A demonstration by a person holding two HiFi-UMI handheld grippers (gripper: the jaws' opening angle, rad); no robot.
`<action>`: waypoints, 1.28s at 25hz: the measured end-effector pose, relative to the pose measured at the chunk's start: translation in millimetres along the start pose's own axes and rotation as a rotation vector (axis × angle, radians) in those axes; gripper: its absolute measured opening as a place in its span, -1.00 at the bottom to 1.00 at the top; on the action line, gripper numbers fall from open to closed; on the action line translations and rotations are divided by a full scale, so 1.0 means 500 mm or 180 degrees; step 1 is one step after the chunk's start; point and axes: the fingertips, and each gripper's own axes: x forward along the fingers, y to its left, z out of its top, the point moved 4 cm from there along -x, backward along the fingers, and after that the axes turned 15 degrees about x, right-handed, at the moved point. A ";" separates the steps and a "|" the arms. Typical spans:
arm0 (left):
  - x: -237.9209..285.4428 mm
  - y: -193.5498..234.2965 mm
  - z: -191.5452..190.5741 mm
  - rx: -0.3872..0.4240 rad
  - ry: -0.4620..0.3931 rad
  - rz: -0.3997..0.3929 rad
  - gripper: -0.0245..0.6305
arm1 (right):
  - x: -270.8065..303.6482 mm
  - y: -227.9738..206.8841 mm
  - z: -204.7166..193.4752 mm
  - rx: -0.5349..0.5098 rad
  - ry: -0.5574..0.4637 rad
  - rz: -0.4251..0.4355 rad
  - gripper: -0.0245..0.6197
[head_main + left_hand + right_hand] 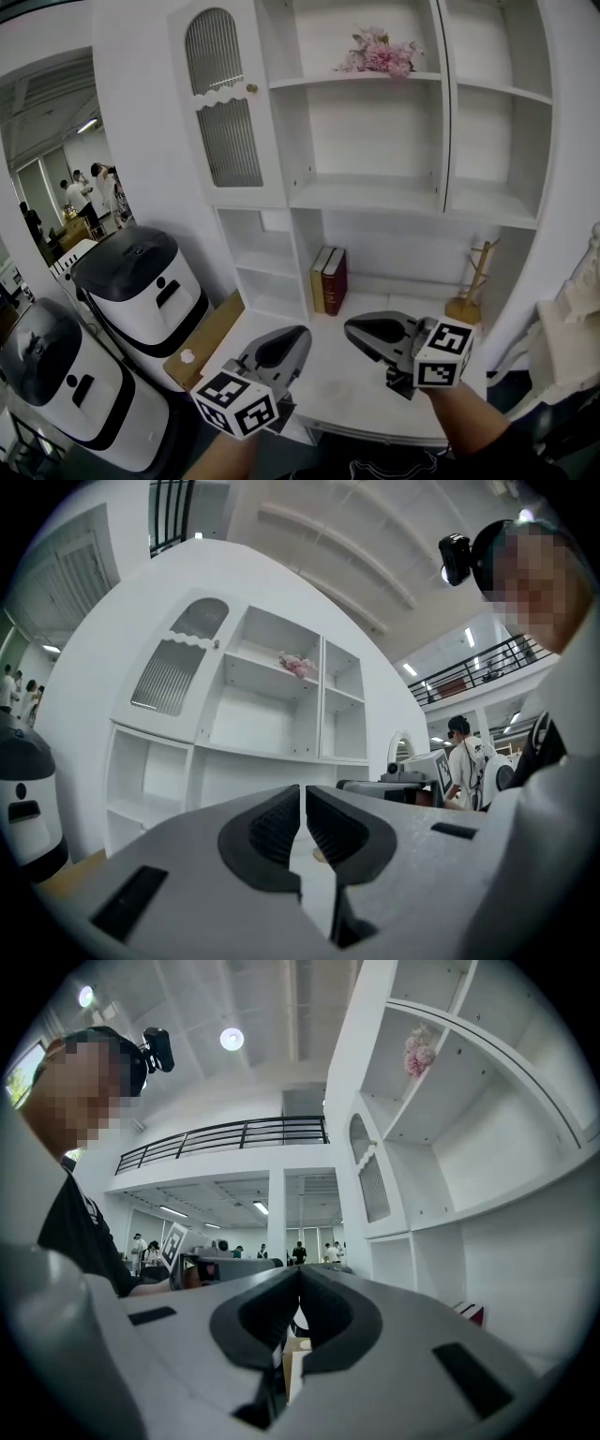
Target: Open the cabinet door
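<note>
The white cabinet's door [228, 108] has an arched ribbed-glass pane and a small round knob [251, 88]. It covers the upper left compartment. It also shows in the left gripper view as door [176, 670] with knob [217, 644], and edge-on in the right gripper view as door [373, 1185]. Both grippers hover low over the white desk surface [366, 394], well below the door. My left gripper [302, 334] is shut with nothing between its jaws. My right gripper [350, 327] is shut and empty too, its tips close to the left one's.
Pink flowers [380, 54] lie on the top shelf. Two books [330, 279] stand in the lower niche, with a wooden stand [469, 286] to their right. Two white-and-black machines [141, 281] [47, 375] and a wooden board [211, 337] sit at the left. People stand in the background.
</note>
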 end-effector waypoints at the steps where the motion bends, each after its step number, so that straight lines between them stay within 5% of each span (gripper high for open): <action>1: 0.011 0.015 0.002 -0.0005 -0.0020 -0.0024 -0.90 | 0.006 -0.011 0.004 0.0006 -0.0015 -0.0024 -0.91; 16: 0.174 0.348 0.191 0.0447 -0.0396 -0.0133 -0.89 | 0.130 -0.153 0.131 -0.0115 -0.0135 -0.0343 -0.91; 26: 0.255 0.520 0.369 0.0698 -0.0799 -0.0142 -0.45 | 0.157 -0.168 0.136 -0.0303 0.0017 -0.0569 -0.91; 32: 0.302 0.606 0.458 0.1027 -0.1017 0.0171 -0.30 | 0.145 -0.183 0.133 -0.0373 0.0024 -0.0832 -0.91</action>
